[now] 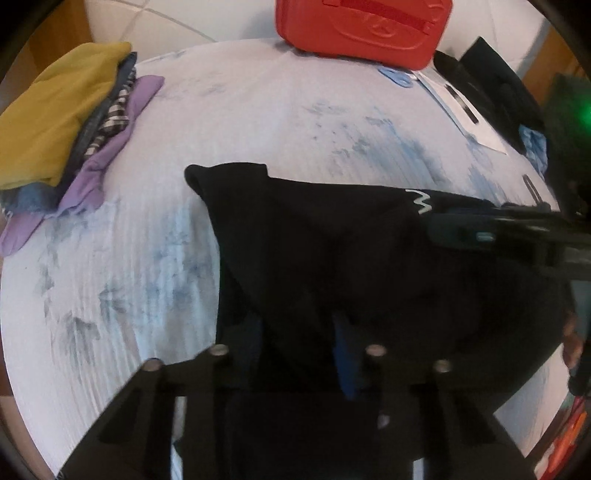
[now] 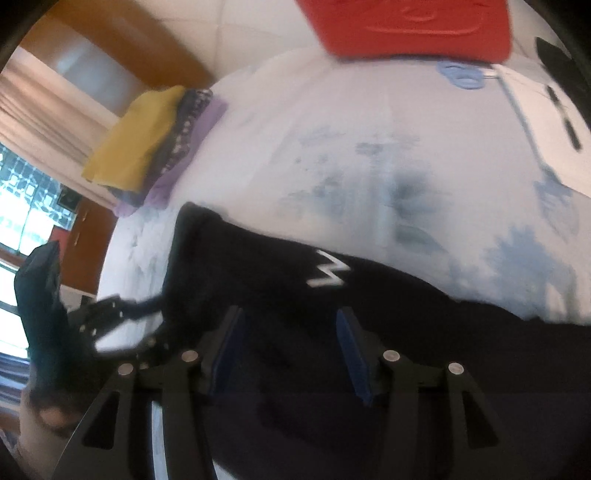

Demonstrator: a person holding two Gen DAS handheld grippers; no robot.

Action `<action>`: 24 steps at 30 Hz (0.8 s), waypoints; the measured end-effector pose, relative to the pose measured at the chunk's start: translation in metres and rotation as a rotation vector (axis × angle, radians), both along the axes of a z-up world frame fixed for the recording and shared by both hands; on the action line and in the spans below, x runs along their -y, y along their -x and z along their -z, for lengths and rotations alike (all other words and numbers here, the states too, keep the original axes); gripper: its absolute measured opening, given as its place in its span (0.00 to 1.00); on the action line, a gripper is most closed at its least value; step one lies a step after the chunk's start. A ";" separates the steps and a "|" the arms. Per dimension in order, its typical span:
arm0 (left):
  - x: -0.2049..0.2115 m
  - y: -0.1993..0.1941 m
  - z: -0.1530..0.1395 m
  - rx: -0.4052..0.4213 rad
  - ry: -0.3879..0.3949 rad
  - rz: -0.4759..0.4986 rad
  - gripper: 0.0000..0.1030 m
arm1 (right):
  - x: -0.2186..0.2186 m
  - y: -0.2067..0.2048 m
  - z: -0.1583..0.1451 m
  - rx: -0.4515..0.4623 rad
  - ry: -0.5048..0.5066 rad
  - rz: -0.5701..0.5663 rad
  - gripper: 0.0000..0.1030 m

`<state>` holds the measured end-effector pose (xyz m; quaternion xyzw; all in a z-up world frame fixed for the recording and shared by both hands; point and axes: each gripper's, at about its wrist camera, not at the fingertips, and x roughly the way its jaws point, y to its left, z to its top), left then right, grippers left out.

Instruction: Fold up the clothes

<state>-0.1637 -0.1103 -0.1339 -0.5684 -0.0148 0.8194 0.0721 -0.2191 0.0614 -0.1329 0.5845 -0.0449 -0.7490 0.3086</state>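
A black garment (image 1: 332, 240) with a small white zigzag logo (image 1: 423, 201) lies across the pale sheet. In the left wrist view it drapes up over my left gripper (image 1: 299, 343), whose blue pads stand partly apart with black cloth filling the gap. My right gripper (image 1: 461, 232) comes in from the right, its tip on the cloth beside the logo. In the right wrist view the garment (image 2: 258, 277) spreads under and between the wide-open fingers of my right gripper (image 2: 291, 354), just short of the logo (image 2: 328, 275). My left gripper (image 2: 147, 317) sits at the cloth's left edge, blurred.
A stack of folded clothes (image 1: 48, 110) (image 2: 136, 140), mustard on top and purple below, sits at the far left of the blue-stained white sheet (image 1: 258, 110). A red case (image 1: 362, 26) (image 2: 406, 26) stands at the back. Dark items (image 1: 491, 85) and white paper (image 1: 465, 110) lie back right.
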 end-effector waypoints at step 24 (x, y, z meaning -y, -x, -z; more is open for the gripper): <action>0.047 -0.038 -0.039 -0.044 -0.010 -0.061 0.47 | -0.196 -0.107 -0.016 -0.045 0.007 0.303 0.40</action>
